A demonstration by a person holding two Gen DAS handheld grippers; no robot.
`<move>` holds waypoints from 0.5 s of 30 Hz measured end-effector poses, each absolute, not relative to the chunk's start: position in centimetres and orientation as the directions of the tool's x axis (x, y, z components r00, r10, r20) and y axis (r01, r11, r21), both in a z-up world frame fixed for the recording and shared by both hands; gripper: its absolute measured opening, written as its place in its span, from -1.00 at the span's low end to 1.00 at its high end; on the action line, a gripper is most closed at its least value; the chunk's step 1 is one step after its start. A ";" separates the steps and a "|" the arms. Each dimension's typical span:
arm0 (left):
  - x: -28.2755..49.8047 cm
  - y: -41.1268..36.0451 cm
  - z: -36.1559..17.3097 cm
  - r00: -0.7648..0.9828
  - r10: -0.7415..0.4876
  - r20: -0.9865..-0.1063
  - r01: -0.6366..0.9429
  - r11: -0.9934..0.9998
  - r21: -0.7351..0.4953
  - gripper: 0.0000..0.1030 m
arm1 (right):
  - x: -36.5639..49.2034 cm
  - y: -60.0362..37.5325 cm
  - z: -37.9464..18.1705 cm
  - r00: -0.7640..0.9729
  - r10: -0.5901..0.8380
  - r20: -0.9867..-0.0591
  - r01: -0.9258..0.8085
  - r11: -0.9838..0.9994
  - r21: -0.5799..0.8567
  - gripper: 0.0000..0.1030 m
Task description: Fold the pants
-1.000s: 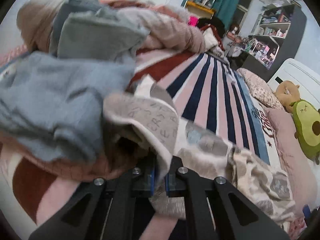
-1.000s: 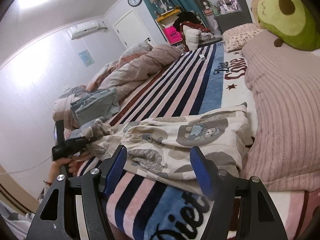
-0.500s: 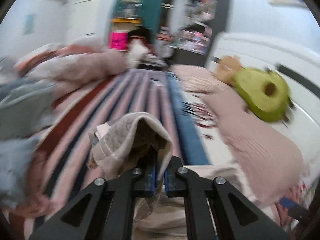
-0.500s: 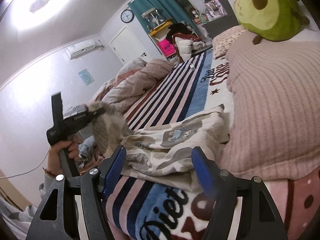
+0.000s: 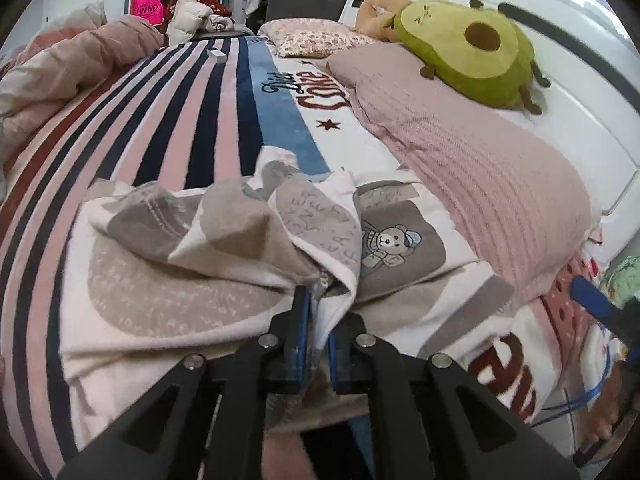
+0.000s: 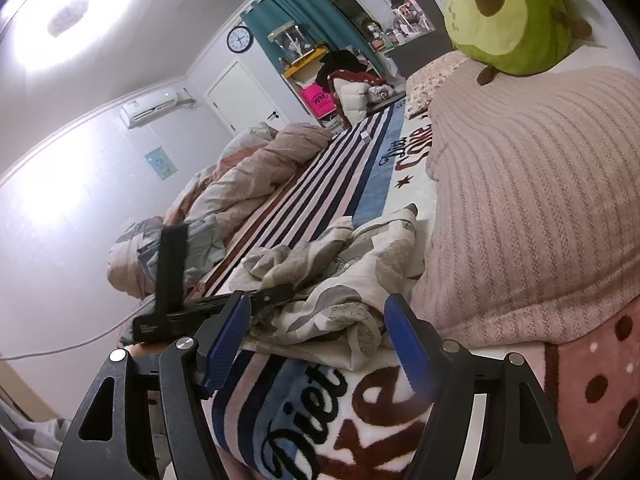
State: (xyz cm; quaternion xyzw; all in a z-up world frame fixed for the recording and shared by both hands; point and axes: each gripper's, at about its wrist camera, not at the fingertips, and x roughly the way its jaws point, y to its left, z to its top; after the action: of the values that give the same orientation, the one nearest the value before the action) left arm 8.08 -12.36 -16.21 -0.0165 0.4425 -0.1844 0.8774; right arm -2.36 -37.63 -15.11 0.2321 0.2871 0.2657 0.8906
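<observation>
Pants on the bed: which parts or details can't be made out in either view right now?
- Left wrist view: the pants edge pinched in the left gripper, hidden between the pads.
- Right wrist view: the pants' far side, covered by bunched folds and the left gripper.
- Both views: waistband and leg ends, lost in folds.

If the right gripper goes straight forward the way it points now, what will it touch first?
Most likely the pants, bunched on the striped blanket just ahead of the right gripper, whose open jaws hold nothing. The left gripper pinching that cloth sits slightly off to one side; depth is uncertain.
</observation>
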 end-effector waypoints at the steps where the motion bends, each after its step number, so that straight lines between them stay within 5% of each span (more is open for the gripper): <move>1: 7.6 -11.9 -15.9 0.537 -0.353 -0.767 0.316 0.926 -0.205 -0.84 | -2.0 -37.2 -15.0 0.690 0.607 -0.393 -0.343 0.753 0.561 0.30; 2: 6.9 -11.4 -15.6 0.538 -0.366 -0.759 0.321 0.922 -0.217 -0.79 | -1.8 -36.9 -15.0 0.689 0.608 -0.395 -0.347 0.755 0.557 0.33; 4: 5.6 -9.9 -14.9 0.557 -0.384 -0.737 0.321 0.917 -0.235 -0.18 | -1.2 -35.8 -14.6 0.683 0.611 -0.400 -0.361 0.758 0.543 0.45; 5: 4.9 -9.0 -14.4 0.576 -0.393 -0.716 0.317 0.916 -0.248 -0.06 | -0.9 -35.0 -14.3 0.678 0.614 -0.404 -0.371 0.760 0.533 0.46; 15: 1.9 0.1 -13.8 0.689 -0.269 -0.673 0.137 0.960 -0.243 0.03 | 1.2 -27.0 -14.5 0.613 0.581 -0.536 -0.401 0.813 0.422 0.59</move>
State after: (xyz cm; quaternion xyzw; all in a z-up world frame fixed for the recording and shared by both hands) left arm 1.85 0.06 -13.77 -0.0867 0.3786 -0.1110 0.9148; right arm 1.18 -27.02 -14.48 0.1309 0.3422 0.2763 0.8885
